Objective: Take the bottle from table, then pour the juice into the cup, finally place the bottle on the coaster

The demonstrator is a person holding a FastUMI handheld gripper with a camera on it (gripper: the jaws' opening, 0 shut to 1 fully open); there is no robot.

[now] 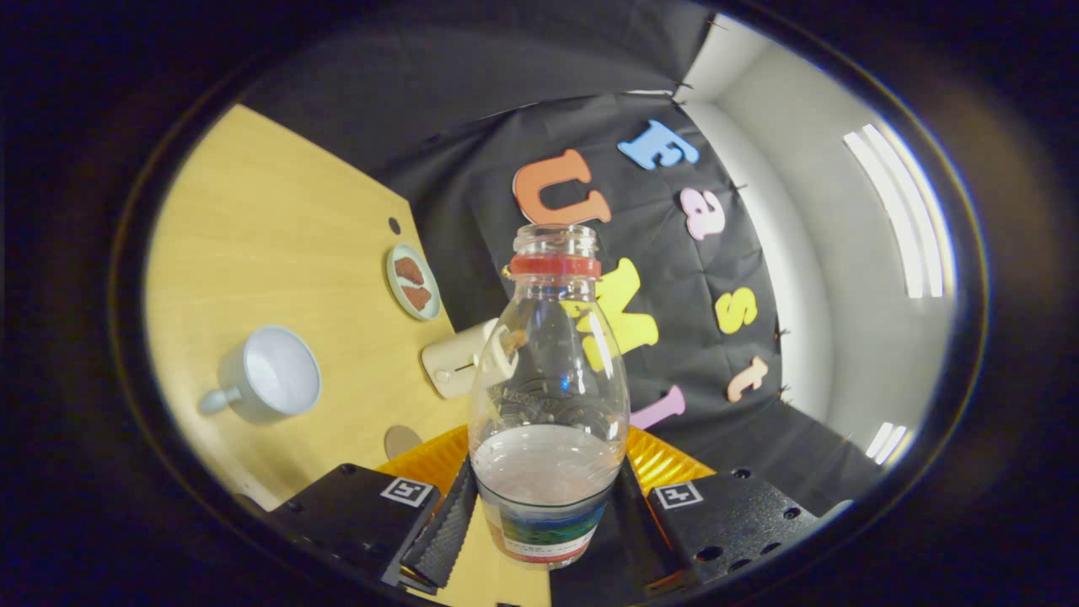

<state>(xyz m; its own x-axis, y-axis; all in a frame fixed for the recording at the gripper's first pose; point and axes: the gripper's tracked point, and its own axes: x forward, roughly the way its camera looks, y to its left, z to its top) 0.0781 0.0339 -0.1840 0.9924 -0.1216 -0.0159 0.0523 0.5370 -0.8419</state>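
Gripper view: the tool [539,514] is clamped around a clear uncapped plastic bottle [550,396], lifted and tilted. Pale blue ceramic cup [271,373] sits ahead-left on the wooden surface [278,219]; pour slowly, centred over it.

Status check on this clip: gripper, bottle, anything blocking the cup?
Gripper shut on bottle, uncapped, liquid low inside. Cup upright on table, off beside the fingers, not yet poured into. Plate and toaster beyond; path to cup looks open.

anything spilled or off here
No spill visible on the table. The claw is shut on the uncapped bottle, juice low inside. The cup looks empty and upright. Nothing stands out.
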